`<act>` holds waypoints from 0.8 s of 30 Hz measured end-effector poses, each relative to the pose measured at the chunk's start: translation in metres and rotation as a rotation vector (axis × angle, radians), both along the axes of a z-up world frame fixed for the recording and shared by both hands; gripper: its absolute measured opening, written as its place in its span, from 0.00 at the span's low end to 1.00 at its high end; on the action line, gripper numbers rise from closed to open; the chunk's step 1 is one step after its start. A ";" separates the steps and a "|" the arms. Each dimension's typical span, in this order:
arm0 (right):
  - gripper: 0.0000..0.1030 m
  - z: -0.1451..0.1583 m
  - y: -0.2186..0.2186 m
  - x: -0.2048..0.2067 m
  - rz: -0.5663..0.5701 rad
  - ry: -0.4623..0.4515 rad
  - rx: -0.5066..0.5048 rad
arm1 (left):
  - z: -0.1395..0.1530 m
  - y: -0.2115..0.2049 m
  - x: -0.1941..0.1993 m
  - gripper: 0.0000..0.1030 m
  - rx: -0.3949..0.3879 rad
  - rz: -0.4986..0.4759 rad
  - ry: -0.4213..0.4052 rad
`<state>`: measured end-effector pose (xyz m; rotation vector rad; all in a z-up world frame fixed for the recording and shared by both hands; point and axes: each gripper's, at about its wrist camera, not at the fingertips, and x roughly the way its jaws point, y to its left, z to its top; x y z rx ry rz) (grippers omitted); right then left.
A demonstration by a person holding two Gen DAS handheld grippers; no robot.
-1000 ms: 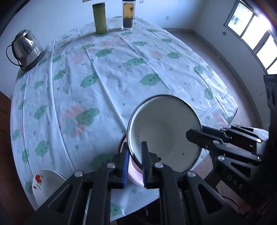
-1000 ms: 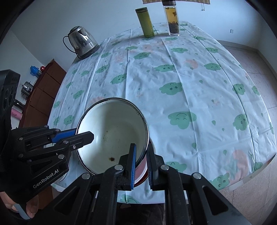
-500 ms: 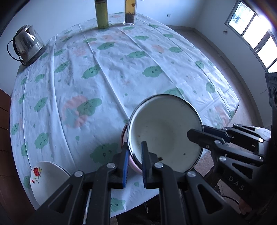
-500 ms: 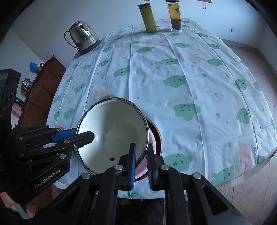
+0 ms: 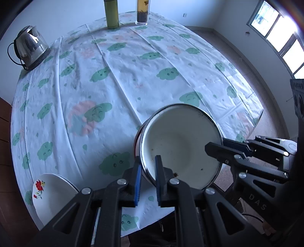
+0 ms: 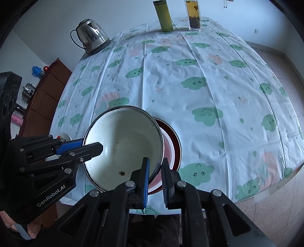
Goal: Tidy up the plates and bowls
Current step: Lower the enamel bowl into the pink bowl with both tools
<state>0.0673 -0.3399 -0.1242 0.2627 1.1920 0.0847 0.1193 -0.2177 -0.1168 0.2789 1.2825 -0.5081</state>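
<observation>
At the near edge of the round table, a white enamel bowl with a dark metal rim point(image 5: 180, 146) is held tilted above a red-rimmed pink plate point(image 6: 171, 150), gripped from both sides. The left gripper point(image 5: 148, 171) is closed on the bowl's left rim, one blue-padded finger outside the wall and one inside; the right gripper point(image 6: 154, 174) is likewise clamped on the opposite rim. A second dish, a white plate with a red flower print point(image 5: 51, 191), lies at the table edge, well apart from the bowl.

Risks, as judged from this position: each grip bears only on a thin, smooth, curved enamel wall, so the bowl could pivot or slip between the pads if the two hands move unevenly. Lowered off-centre, its base could catch the pink plate's raised rim and rock; hard contact could chip enamel or glaze. Both plates sit near the overhang, where a nudge could push them off.

Materials: the bowl is glossy, hard and deep-walled, with brown specks on its floor. The pink plate is shallow and shiny. The white plastic tablecloth with green cloud figures point(image 5: 133, 79) shows fold creases and looks slick. Behind stand a steel electric kettle point(image 5: 30, 47), a green cylindrical flask point(image 5: 112, 14) and a clear tea bottle point(image 5: 142, 12).
</observation>
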 end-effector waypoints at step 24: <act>0.14 -0.024 -0.004 -0.003 0.001 0.050 0.018 | -0.025 -0.007 -0.002 0.09 0.032 -0.003 0.052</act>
